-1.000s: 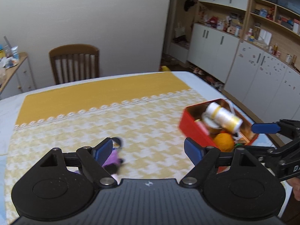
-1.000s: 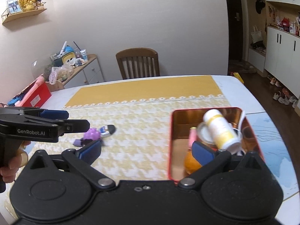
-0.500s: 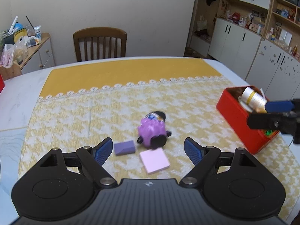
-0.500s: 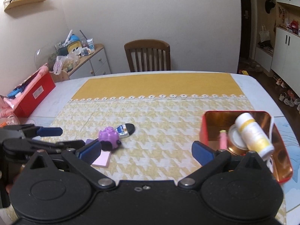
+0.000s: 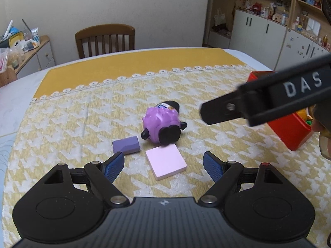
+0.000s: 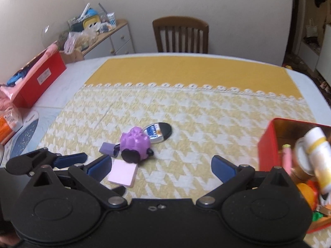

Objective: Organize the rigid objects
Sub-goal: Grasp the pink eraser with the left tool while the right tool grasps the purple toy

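A purple knobbly toy with black feet lies on the yellow patterned cloth, with a dark oval tin just behind it, a purple block to its left and a pink square pad in front. My left gripper is open and empty, with the pink pad between its fingers. My right gripper is open and empty, over the cloth right of the toy and the pad. The red tin box holds a white bottle and other items.
The right gripper's arm crosses the left wrist view above the red box. The left gripper shows at the left of the right wrist view. A wooden chair stands behind the table. Another red box sits at the table's left edge.
Both grippers have swung left from the red box toward the purple toy and blocks. The right gripper's arm now crosses the left wrist view much closer. Both stay open.
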`<state>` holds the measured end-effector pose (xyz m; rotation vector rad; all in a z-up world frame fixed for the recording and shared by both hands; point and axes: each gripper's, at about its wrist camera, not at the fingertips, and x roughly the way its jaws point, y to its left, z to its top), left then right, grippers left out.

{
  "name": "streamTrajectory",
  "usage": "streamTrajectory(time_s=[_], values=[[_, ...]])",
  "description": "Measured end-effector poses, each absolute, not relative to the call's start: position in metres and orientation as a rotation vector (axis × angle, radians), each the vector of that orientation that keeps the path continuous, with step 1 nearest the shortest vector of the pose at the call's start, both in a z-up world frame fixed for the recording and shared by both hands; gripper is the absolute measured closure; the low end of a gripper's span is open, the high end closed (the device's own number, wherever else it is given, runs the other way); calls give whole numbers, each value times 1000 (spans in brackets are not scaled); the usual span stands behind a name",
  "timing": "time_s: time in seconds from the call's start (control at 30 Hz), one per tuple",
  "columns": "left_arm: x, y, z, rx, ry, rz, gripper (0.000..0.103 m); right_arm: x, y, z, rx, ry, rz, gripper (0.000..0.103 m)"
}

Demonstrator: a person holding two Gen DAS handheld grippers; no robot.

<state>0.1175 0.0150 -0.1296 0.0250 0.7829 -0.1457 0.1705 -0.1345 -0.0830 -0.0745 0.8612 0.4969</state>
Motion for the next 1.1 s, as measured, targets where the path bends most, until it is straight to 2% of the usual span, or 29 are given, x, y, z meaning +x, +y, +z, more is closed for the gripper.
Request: streamTrajectory(time_s=[0.67, 0.8, 1.0, 1.1], values=[[138, 0, -160, 24, 809, -86, 20, 219, -73, -119, -185, 992, 648, 15], [139, -1, -159, 28, 804, -73, 28, 224, -65, -122, -205, 1000, 661, 16], [139, -1, -158, 36, 794, -61, 47, 227, -58, -130, -242, 1011, 670, 18], [139, -1, -157, 37, 793, -53, 52, 229, -58, -133, -237, 1016, 667, 25]])
